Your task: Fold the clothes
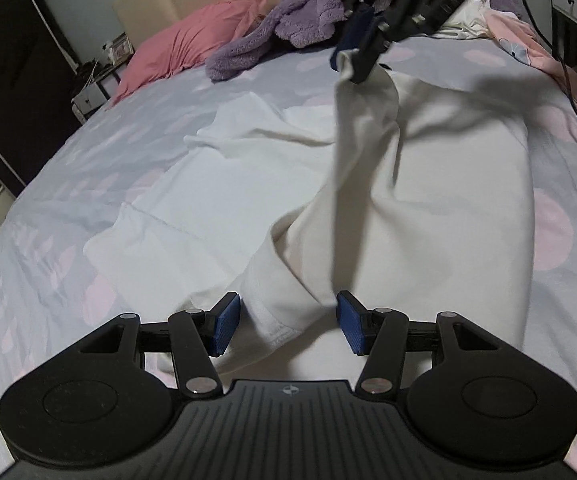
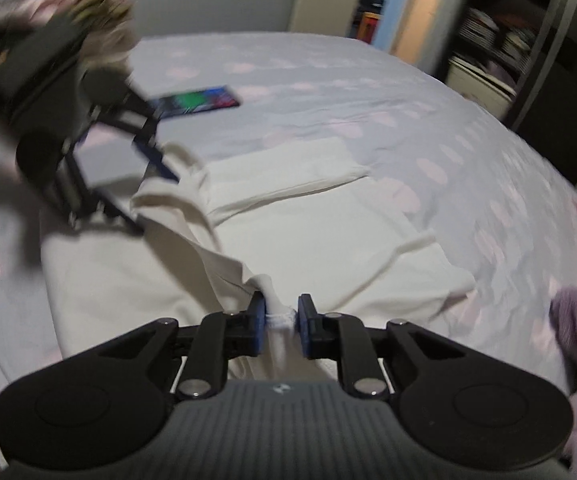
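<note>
A white, soft cotton-like garment (image 1: pixel 216 200) lies spread over the bed (image 1: pixel 68 168), whose pale lilac sheet carries faded pink oval blotches. Much of the cloth rests flat with shallow creases, and a stitched hem shows at its near edge.

The left hand-held gripper (image 1: pixel 288 324), black with ribbed blue pads, stands spread wide; the garment's hemmed edge passes between its fingers, but the pads are apart from one another and do not squeeze it.

The right hand-held gripper (image 2: pixel 282 326) is pressed nearly together, pinching a bunched hem of the same white garment. In the left wrist view that gripper (image 1: pixel 358 66) appears at the far side, holding a corner lifted so that the fabric hangs in a long, twisted fold down toward the near edge.

On the far part of the bed sit a rumpled pink pillow (image 1: pixel 184 44) and a fuzzy purple plush heap (image 1: pixel 288 12). A flat rectangular screen with bright colours (image 2: pixel 198 102) lies on the sheet in the right wrist view, blurred.
</note>
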Available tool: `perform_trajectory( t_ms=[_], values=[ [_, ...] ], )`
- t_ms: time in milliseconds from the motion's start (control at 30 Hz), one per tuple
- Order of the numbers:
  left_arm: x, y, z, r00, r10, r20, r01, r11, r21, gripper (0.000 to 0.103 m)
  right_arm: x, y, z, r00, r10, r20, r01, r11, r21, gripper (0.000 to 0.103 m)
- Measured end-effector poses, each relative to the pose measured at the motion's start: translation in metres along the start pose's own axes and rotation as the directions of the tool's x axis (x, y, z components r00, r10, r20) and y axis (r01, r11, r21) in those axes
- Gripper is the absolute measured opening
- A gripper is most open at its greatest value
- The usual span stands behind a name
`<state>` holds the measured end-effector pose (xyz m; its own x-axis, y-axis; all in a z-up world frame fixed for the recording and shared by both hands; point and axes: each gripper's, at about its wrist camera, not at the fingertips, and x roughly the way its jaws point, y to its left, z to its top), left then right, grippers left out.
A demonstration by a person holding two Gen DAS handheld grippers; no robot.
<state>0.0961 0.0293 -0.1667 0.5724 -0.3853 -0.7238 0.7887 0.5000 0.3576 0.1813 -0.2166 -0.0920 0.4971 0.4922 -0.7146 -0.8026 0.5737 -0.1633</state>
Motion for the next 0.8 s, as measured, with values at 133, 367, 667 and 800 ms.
perform_trajectory(
  t_ms=[133,367,667,800],
  values=[
    [0.006,0.000,0.004,0.999,0.037,0.013,-0.037,0.999,0.032,0.050,-0.008,-0.014,-0.001,0.999,0.026,0.033,-0.029,0.996,0.085,0.018],
    [0.006,0.062,0.014,0.995,-0.049,0.086,0.068,0.970,-0.232,0.017,-0.002,-0.031,0.002,0.999,0.013,0.052,-0.018,0.994,0.109,0.018],
    [0.052,0.119,0.021,0.993,0.063,-0.102,-0.110,0.807,-0.580,0.037,0.040,-0.060,0.002,0.993,-0.114,-0.006,0.111,0.948,0.300,0.033],
    [0.027,0.122,0.008,0.990,0.099,-0.103,-0.142,0.708,-0.692,0.044,0.015,-0.068,-0.007,0.986,-0.165,-0.010,0.156,0.907,0.391,0.039]
  ],
)
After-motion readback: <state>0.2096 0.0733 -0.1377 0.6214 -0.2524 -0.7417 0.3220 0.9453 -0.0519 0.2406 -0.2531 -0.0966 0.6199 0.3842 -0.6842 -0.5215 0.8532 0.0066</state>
